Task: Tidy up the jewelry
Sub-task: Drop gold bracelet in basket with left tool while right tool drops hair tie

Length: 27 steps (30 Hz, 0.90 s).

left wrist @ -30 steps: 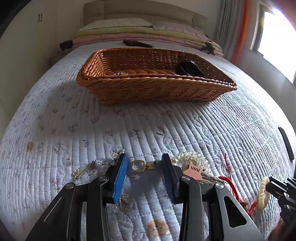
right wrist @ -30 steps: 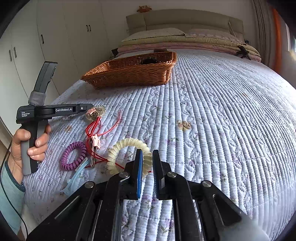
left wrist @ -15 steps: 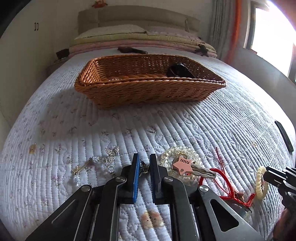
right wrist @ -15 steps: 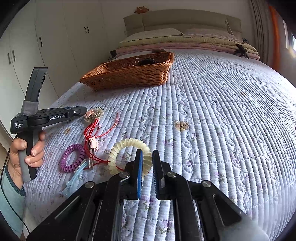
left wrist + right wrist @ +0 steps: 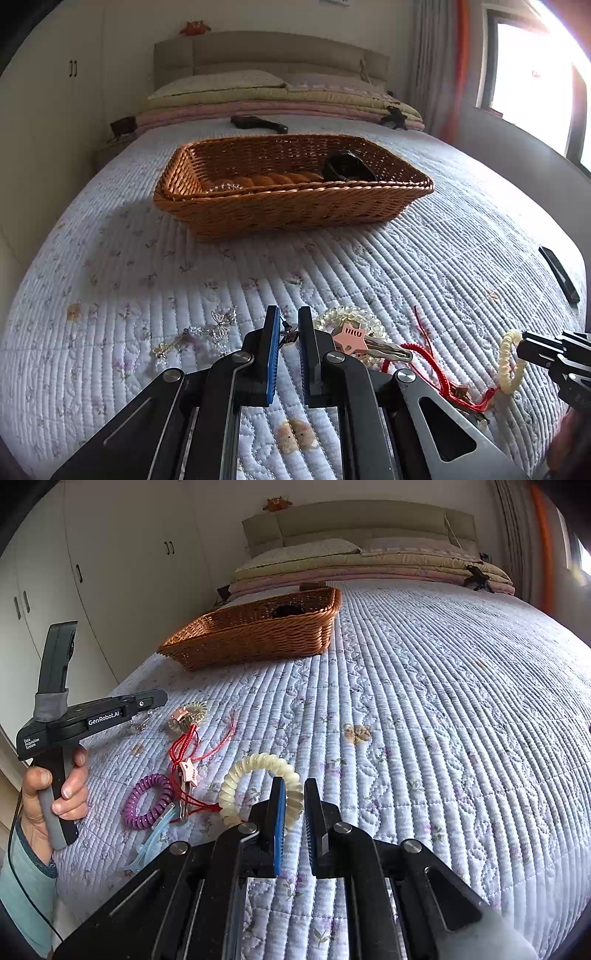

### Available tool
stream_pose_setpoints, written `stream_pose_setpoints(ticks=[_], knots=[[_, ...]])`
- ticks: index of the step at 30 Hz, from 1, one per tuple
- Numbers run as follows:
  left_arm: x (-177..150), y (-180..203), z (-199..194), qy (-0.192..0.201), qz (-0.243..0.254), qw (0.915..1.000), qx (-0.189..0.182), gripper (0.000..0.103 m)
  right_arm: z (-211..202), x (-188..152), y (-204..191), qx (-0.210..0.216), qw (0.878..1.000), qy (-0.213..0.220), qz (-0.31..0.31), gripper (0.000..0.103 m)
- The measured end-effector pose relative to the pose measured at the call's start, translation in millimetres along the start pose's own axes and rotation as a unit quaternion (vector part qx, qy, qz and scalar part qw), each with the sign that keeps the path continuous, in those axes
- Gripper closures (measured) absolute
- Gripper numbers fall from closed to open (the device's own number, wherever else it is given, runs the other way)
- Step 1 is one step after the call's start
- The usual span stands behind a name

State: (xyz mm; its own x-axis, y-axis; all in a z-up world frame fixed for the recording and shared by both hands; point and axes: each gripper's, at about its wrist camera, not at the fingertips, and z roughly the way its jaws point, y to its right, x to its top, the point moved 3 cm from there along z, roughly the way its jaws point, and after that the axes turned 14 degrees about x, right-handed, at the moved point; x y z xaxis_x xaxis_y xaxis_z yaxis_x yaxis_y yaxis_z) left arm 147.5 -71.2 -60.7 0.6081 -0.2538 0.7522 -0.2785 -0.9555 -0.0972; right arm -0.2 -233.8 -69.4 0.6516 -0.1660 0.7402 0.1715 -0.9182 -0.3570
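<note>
Earring (image 5: 287,333) pinched in left gripper (image 5: 288,334), bracelets (image 5: 349,320) beside

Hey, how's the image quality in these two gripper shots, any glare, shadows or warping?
Left wrist view: the window is blown out white at upper right, the wicker basket casts a shadow to its left, and fisheye bows the bed. Right wrist view: even light, no glare, bedspread ridges curve strongly, corners dark.

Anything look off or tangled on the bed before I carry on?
Yes: the red cord lies snarled through the loose pile, running under the star clip to the cream coil bracelet. Lifting one may drag the others. The basket sits straight.
</note>
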Motion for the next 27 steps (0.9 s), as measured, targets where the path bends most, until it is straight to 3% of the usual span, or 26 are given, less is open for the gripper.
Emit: stream_pose_setpoints(ticks=[5, 12, 16, 19, 20, 21, 27], knots=[[8, 2, -20, 0.025, -0.007, 0.9997, -0.004, 0.093, -10, 17, -6, -0.005, 1.0, 0.018, -0.009, 0.091], [49, 6, -45, 0.069, -0.003, 0.9974, -0.02, 0.093, -12, 86, -33, -0.016, 0.995, 0.055, -0.081, 0.094], [61, 4, -40, 0.071, -0.007, 0.9972, -0.021, 0.093, -6, 102, -29, -0.02, 0.995, 0.055, -0.083, 0.094], [59, 5, -32, 0.065, -0.01, 0.9975, -0.027, 0.093, -4, 90, -8, -0.004, 0.998, 0.034, -0.053, 0.091], [56, 6, -29, 0.061, -0.01, 0.9976, -0.031, 0.093, -2, 83, 2, 0.002, 0.999, 0.023, -0.035, 0.087], [54, 7, -26, 0.058, -0.01, 0.9977, -0.033, 0.093, 1, 76, 11, 0.01, 1.0, 0.013, -0.021, 0.075], [47, 12, -14, 0.043, -0.01, 0.9983, -0.039, 0.093, 40, 47, 31, -0.005, 0.997, -0.075, 0.002, 0.073]])
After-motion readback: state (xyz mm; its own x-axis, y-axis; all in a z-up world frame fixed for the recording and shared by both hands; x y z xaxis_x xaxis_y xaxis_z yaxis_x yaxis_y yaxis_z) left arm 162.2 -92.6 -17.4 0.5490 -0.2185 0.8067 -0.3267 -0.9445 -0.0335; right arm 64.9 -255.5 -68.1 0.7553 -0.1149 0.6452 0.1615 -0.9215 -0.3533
